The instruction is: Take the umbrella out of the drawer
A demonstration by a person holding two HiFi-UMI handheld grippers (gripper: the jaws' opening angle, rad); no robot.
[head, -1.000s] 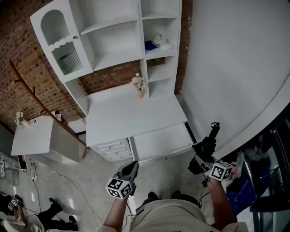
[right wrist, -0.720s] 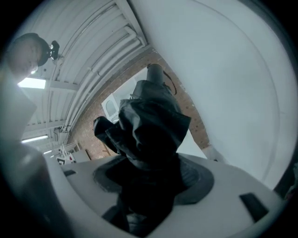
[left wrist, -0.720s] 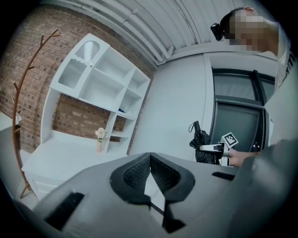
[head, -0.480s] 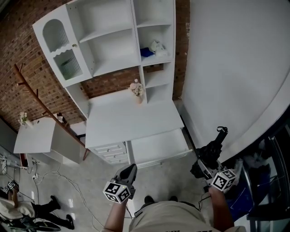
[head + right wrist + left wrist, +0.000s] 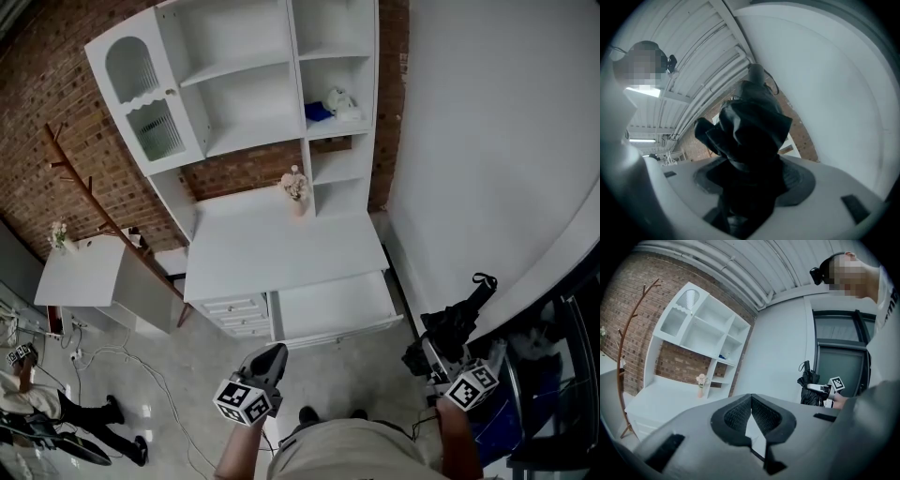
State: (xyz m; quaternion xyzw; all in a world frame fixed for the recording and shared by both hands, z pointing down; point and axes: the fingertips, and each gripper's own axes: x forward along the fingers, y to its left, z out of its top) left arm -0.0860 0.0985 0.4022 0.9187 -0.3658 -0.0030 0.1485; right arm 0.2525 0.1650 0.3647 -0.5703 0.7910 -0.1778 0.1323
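Note:
The black folded umbrella point(image 5: 452, 323) is held upright, off to the right of the open white drawer point(image 5: 333, 305) and clear of it. My right gripper point(image 5: 437, 352) is shut on the umbrella's lower part. In the right gripper view the bunched black fabric of the umbrella point(image 5: 750, 122) fills the space between the pads of the right gripper point(image 5: 750, 176). My left gripper point(image 5: 266, 360) hangs in front of the drawer with its pads together and nothing in them. In the left gripper view the left gripper point(image 5: 751, 401) shows shut, with the umbrella point(image 5: 808, 385) at the far right.
A white desk point(image 5: 281, 248) with a shelf unit point(image 5: 253, 84) stands against the brick wall, a small flower vase point(image 5: 297, 187) on it. A wooden coat rack point(image 5: 94, 202) and a low white table point(image 5: 80, 277) are at the left. A white wall point(image 5: 487, 141) runs along the right. Cables lie on the floor point(image 5: 141, 375).
My right gripper has carried the umbrella up and further right, away from the drawer. The left gripper has shifted only a little in front of the drawer.

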